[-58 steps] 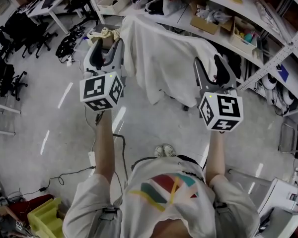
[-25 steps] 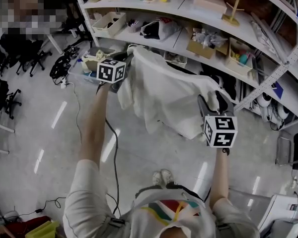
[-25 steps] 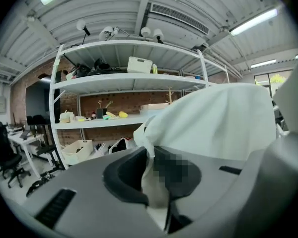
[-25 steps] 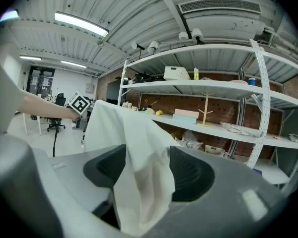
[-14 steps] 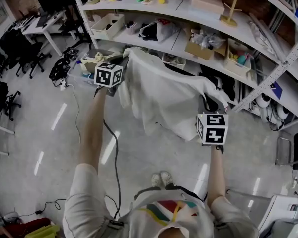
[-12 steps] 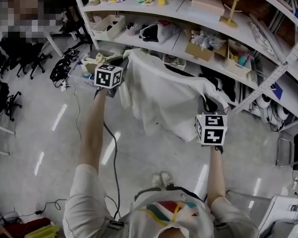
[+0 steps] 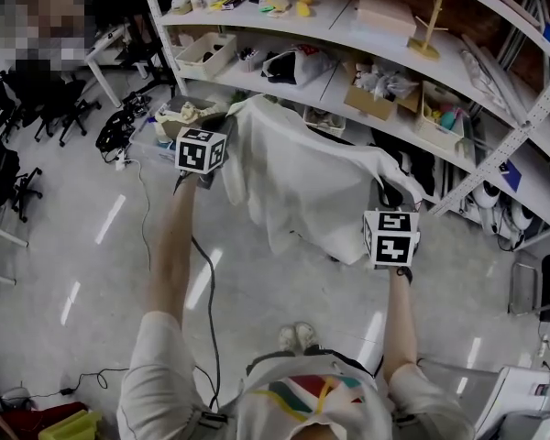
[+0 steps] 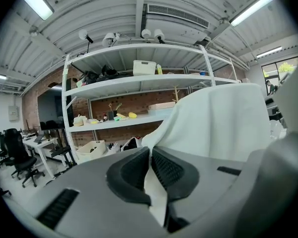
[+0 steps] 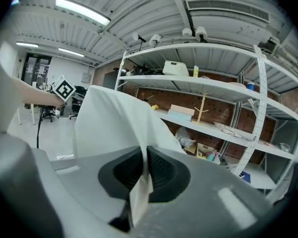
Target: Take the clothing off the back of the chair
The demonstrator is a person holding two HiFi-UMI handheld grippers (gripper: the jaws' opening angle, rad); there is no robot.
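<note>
A white garment hangs spread between my two grippers, in front of the shelves. My left gripper is shut on its left upper edge; in the left gripper view the cloth is pinched between the dark pads. My right gripper is shut on the right upper edge, and the right gripper view shows the white cloth clamped between its pads. The chair is hidden behind the garment; only a dark part shows by the right gripper.
Long white shelves with boxes, bags and small items stand right behind the garment. Black office chairs and a desk are at the far left. A cable runs over the grey floor by my left arm.
Both grippers have shut on the garment's upper edge. The left gripper drew back a little toward me with the cloth. The garment now hangs flatter between them.
</note>
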